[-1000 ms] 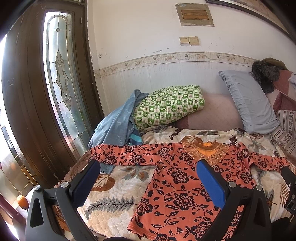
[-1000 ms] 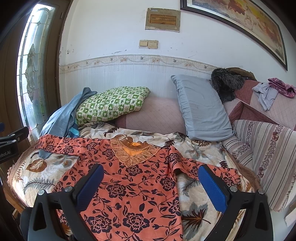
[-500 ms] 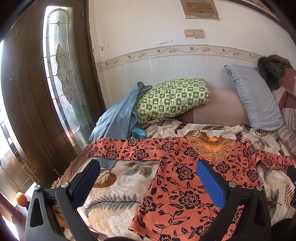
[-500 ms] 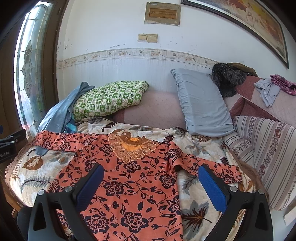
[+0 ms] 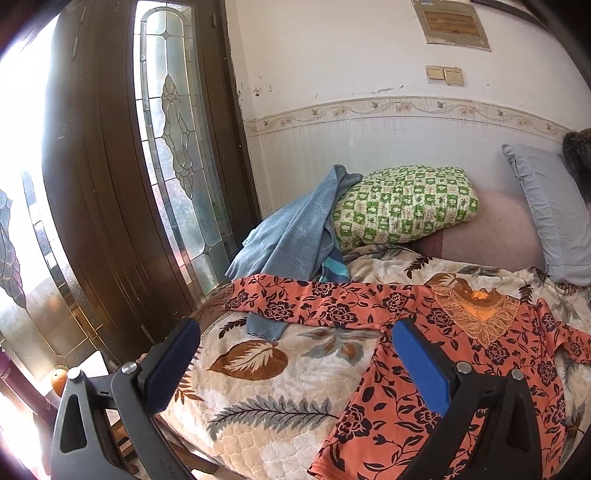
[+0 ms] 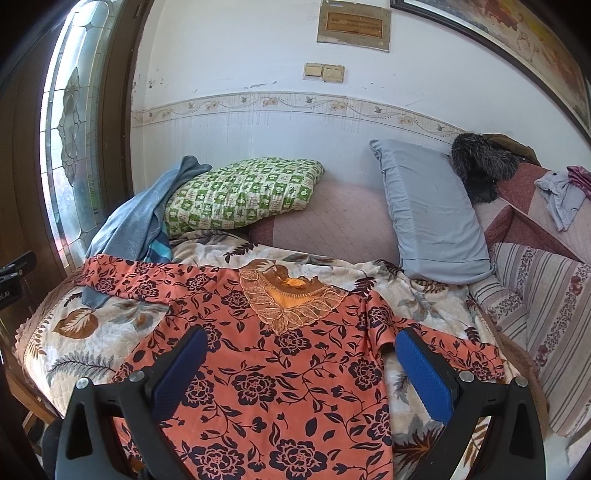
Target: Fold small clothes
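The left gripper (image 5: 295,363) is held above the near left part of the bed, jaws spread wide with nothing between them; its blue pads (image 5: 421,363) frame the leaf-patterned bedspread (image 5: 258,391) and the left side of the garment. The right gripper (image 6: 297,365) is likewise spread wide and empty, positioned above the lower body of the garment near the bed's front edge. The task item, an orange floral blouse (image 6: 280,369), lies flat and unfolded on the bedspread, face up, with the hem toward the near edge and the embroidered neckline (image 6: 288,299) toward the wall. Its left sleeve (image 5: 306,301) extends straight out toward the left edge of the bed; its right sleeve (image 6: 443,350) extends toward the right edge, angled slightly toward the front. The end of the left sleeve overlies the lower corner of a blue-grey garment (image 5: 295,236), which is heaped at the far left corner of the bed and leans against a green checked pillow (image 6: 240,195). To the right of that pillow, a pale pink cushion (image 6: 332,218) rests against the wall, and a grey-blue pillow (image 6: 428,214) stands tilted beside it. A dark furry item (image 6: 480,162) sits at the far right corner, above a striped cushion (image 6: 546,317). On the wall are a patterned border strip (image 6: 295,103), a double switch plate (image 6: 324,72) and a framed plaque (image 6: 354,25). A wooden door with leaded glass (image 5: 177,147) stands left of the bed.
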A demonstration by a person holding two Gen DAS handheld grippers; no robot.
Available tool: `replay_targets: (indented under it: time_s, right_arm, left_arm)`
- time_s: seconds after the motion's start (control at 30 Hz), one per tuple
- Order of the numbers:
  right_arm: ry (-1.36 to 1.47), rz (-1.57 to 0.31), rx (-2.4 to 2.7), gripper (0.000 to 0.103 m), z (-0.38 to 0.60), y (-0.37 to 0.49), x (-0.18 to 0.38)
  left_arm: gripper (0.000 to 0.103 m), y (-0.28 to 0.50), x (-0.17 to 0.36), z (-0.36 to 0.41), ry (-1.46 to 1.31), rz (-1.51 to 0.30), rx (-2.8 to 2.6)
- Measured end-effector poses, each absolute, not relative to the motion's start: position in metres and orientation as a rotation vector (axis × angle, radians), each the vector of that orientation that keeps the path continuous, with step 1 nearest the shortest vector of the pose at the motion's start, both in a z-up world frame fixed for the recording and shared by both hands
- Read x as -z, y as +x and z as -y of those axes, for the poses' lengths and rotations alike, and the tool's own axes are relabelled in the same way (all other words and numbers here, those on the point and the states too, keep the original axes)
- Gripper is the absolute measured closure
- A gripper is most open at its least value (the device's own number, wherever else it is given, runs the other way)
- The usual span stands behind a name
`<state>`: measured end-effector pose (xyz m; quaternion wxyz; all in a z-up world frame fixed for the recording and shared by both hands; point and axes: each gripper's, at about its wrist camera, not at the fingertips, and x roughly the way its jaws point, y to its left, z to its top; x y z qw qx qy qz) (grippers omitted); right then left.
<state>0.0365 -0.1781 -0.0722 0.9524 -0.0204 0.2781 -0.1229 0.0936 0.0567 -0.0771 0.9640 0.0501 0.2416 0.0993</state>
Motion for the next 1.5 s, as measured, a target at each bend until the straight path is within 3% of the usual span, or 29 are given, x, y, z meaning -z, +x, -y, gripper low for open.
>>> replay_targets:
  time_s: [0.4,0.6,0.77,0.83,1.03,1.07,1.33,1.47,1.5]
  right_arm:
    - [-0.009,-0.585,0.282,0.000,0.204,0.041,0.084]
    - [0.134,-0.652,0.377,0.000,0.290,0.041,0.123]
    - [0.431,-0.702,0.501,0.001,0.429,0.030,0.175]
    - [0.593,-0.689,0.506,0.005,0.484,0.025,0.198]
    - [1.168,-0.619,0.424,0.030,0.582,0.028,0.278]
    - [1.206,-0.612,0.436,0.037,0.590,0.031,0.287]
    - [1.446,-0.460,0.667,0.042,0.657,0.016,0.342]
    - [1.449,-0.410,0.685,0.053,0.674,0.024,0.345]
    - [1.443,-0.410,0.698,0.064,0.678,0.027,0.347]
  left_arm:
    - [0.000,0.110,0.087,-0.036,0.097,-0.526,-0.138]
    - [0.000,0.181,0.159,0.020,0.053,-0.824,0.094]
    - [0.000,0.229,0.218,0.086,0.040,-0.964,0.185]
    - [0.000,0.241,0.230,0.112,0.053,-0.960,0.199]
    - [0.000,0.254,0.255,0.143,0.019,-0.928,0.280]
    - [0.000,0.255,0.260,0.143,0.020,-0.921,0.289]
    - [0.000,0.271,0.289,0.125,0.077,-0.940,0.205]
    - [0.000,0.280,0.294,0.113,0.081,-0.928,0.138]
    - [0.000,0.281,0.294,0.112,0.075,-0.931,0.143]
